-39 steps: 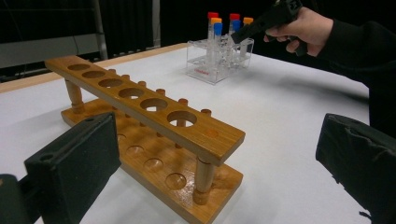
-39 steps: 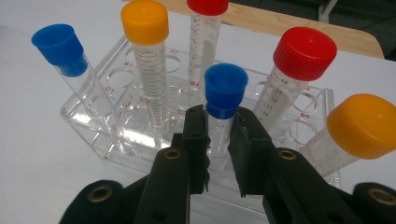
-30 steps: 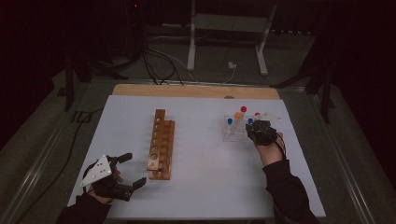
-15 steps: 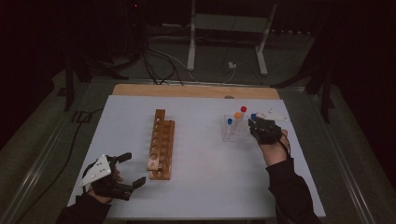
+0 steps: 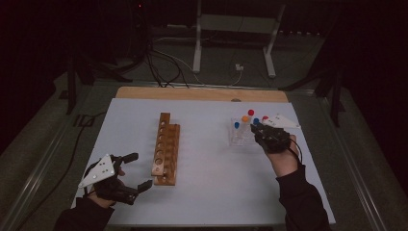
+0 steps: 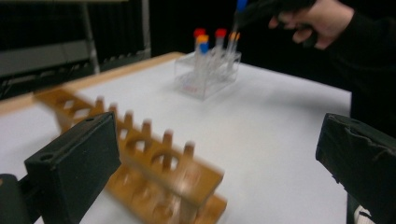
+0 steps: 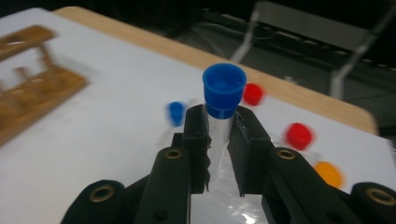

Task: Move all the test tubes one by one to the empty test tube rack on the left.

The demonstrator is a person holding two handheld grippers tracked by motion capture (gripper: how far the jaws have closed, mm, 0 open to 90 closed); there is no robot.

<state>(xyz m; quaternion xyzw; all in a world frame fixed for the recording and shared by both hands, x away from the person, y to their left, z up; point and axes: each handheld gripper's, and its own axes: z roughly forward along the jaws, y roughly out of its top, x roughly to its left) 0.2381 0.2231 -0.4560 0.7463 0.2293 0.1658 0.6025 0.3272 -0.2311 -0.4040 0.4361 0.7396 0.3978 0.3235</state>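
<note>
My right gripper (image 5: pixel 260 131) (image 7: pixel 219 135) is shut on a clear tube with a blue cap (image 7: pixel 224 91) (image 5: pixel 256 121) and holds it upright just above the clear plastic rack (image 5: pixel 239 137) (image 6: pixel 208 77). Blue, red and orange capped tubes (image 7: pixel 299 135) still stand in that rack. A long wooden tube rack (image 5: pixel 166 147) (image 6: pixel 154 163) lies mid-table with its holes bare. My left gripper (image 5: pixel 138 171) (image 6: pixel 217 163) hovers open beside the near end of the wooden rack, with nothing between its pads (image 6: pixel 77 163).
The white tabletop (image 5: pixel 211 192) has a wooden strip (image 5: pixel 202 94) along its far edge. Beyond it are metal stand legs (image 5: pixel 197 48) and cables (image 5: pixel 163 67) on a dark floor. In the left gripper view the right hand (image 6: pixel 322 16) is at the top right.
The right gripper has risen with the blue-capped tube, drawing it up out of the clear rack. The left gripper has lifted a little beside the wooden rack.
</note>
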